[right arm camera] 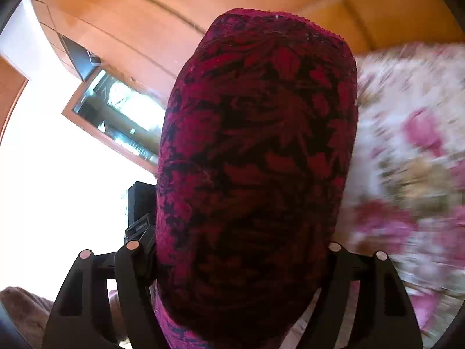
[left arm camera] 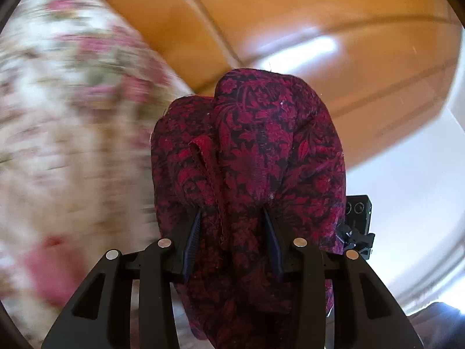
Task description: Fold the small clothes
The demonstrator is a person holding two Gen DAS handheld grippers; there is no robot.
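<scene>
A dark red garment with a black floral print (left arm camera: pixel 261 133) is bunched up in the air and fills the middle of both wrist views. In the left wrist view my left gripper (left arm camera: pixel 232 215) has its blue pads (left arm camera: pixel 194 238) pressed into a fold of the garment, and the rest spills over the fingertips. A red hem strip runs down between the pads. In the right wrist view the same garment (right arm camera: pixel 261 101) drapes over my right gripper (right arm camera: pixel 241 250) and hides both fingers, so only the black arms show at either side.
A white bedspread with pink flowers (left arm camera: pixel 58 101) (right arm camera: pixel 407 145) lies blurred below. Glossy orange-brown wood panels (left arm camera: pixel 290 14) (right arm camera: pixel 116 14) stand behind, with a framed glass pane (right arm camera: pixel 116 110) and a bright white wall. A black part of the other gripper shows beside the cloth (left arm camera: pixel 359 221) (right arm camera: pixel 141 200).
</scene>
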